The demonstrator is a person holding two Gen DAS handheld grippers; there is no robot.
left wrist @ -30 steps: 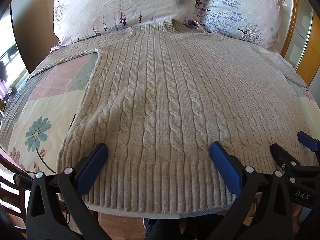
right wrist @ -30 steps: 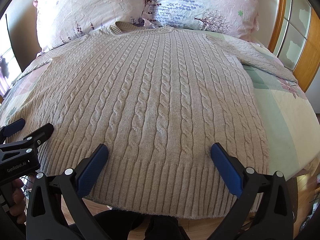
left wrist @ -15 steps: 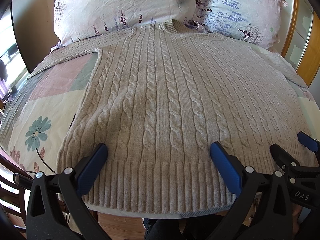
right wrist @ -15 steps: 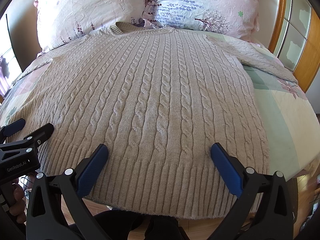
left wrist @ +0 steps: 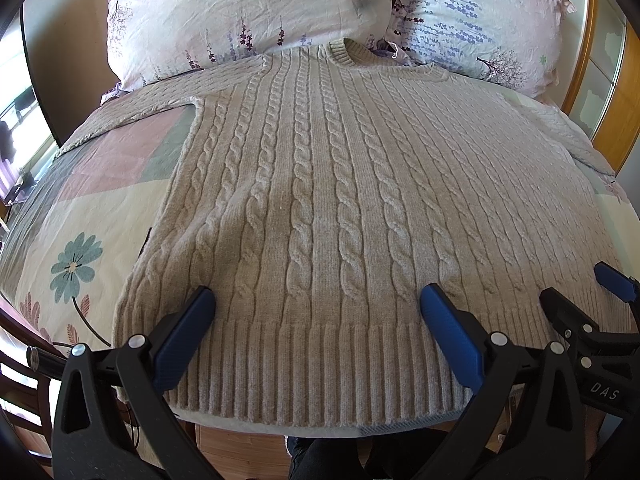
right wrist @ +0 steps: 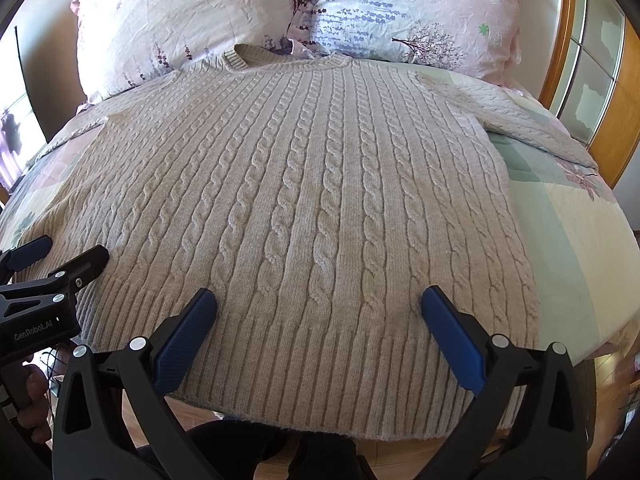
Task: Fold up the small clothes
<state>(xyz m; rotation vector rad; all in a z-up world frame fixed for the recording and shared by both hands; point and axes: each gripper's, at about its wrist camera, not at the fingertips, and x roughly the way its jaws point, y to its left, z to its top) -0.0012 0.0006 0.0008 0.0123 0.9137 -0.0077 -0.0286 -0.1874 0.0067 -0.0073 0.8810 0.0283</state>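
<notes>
Nothing shifted: sweater [left wrist: 320, 208] flat, collar toward 2 pillows [left wrist: 248, 12], both claws agape

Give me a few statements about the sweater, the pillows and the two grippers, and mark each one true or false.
1. The sweater lies spread flat on the bed, collar toward the pillows. True.
2. The left gripper is clamped on the hem. False: its jaws stand wide open over the hem, holding nothing.
3. Two pillows lean at the head of the bed. True.
4. The sweater is already folded in half. False: body and both sleeves lie fully spread out.
5. The right gripper is open. True.
6. The sweater is plain and smooth. False: it is cable-knit with a ribbed hem.
</notes>
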